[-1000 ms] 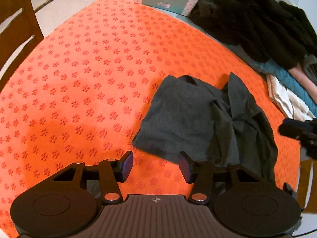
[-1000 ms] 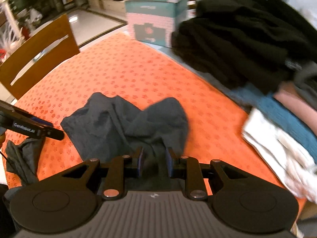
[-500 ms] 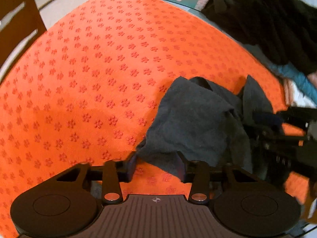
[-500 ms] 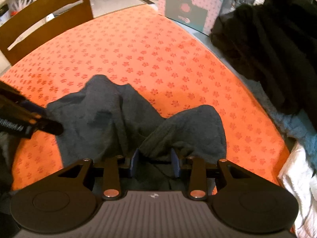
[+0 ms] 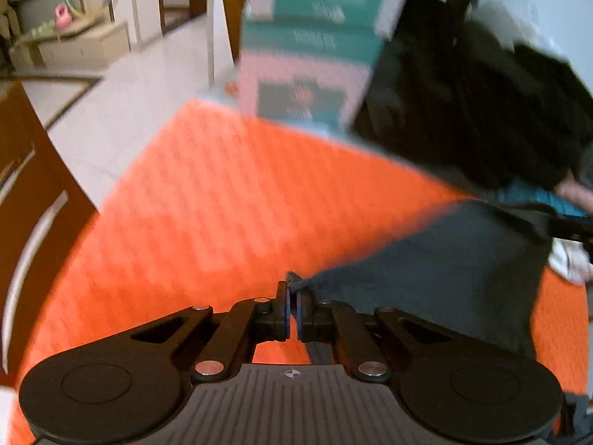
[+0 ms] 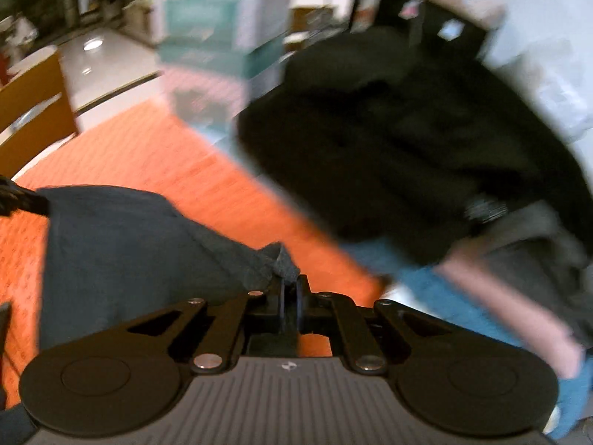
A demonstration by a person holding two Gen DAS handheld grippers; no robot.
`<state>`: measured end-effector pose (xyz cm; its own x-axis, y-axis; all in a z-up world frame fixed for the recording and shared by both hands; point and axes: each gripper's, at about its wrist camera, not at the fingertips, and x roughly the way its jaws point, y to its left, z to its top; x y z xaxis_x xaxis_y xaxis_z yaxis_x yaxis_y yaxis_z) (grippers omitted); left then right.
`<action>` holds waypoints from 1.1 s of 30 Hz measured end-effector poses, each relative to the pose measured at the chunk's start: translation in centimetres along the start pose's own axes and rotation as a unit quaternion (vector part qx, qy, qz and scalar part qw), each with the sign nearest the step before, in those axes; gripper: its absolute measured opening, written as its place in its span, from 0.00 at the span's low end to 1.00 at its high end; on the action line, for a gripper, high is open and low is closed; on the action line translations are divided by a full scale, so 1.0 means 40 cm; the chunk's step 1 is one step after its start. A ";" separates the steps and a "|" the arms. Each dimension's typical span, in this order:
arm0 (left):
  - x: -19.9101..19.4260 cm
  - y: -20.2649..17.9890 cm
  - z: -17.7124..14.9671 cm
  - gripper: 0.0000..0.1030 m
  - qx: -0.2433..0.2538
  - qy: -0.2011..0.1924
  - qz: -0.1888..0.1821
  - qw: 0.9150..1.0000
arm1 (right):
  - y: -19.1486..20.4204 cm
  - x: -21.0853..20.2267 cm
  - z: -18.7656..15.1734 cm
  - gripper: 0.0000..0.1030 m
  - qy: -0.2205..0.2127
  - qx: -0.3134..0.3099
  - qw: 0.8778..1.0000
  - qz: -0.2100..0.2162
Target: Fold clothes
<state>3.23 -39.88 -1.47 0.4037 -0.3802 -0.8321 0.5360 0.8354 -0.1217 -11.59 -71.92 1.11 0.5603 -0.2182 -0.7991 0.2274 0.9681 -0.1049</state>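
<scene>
A dark grey garment (image 5: 444, 274) hangs stretched above the orange flower-print tablecloth (image 5: 222, 204). My left gripper (image 5: 292, 296) is shut on its left corner. In the right wrist view the same grey garment (image 6: 122, 244) spreads to the left, and my right gripper (image 6: 290, 289) is shut on its right corner, which bunches just above the fingertips. The other gripper's dark tip (image 6: 22, 200) shows at the left edge there, at the cloth's far corner. Both views are blurred by motion.
A heap of black clothes (image 6: 389, 141) lies at the back right, over blue (image 6: 444, 296) and pink (image 6: 511, 304) folded items. A teal and pink box (image 5: 315, 48) stands at the table's far edge. A wooden chair (image 5: 33, 193) is on the left.
Both grippers have shut on the grey garment's corners and raised it off the tablecloth, spreading it between them. The cameras have tilted up toward the room.
</scene>
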 end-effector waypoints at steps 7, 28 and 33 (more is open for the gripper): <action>-0.017 0.023 0.114 0.05 0.037 -0.031 0.011 0.999 | -0.052 0.003 0.068 0.06 -0.011 0.016 1.000 -0.002; 0.184 0.181 0.050 0.05 -0.011 0.067 0.050 0.996 | -0.033 0.301 0.016 0.33 0.091 0.048 0.992 0.078; 0.137 0.200 0.058 0.05 -0.016 0.055 0.039 0.998 | -0.006 0.323 0.012 0.01 0.090 0.062 0.992 0.068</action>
<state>11.45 -36.18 -5.74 0.3580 -0.2688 -0.8942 0.4816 0.8736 -0.0698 -4.04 -75.03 -8.91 0.4435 -0.0505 -0.8948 0.2621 0.9621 0.0756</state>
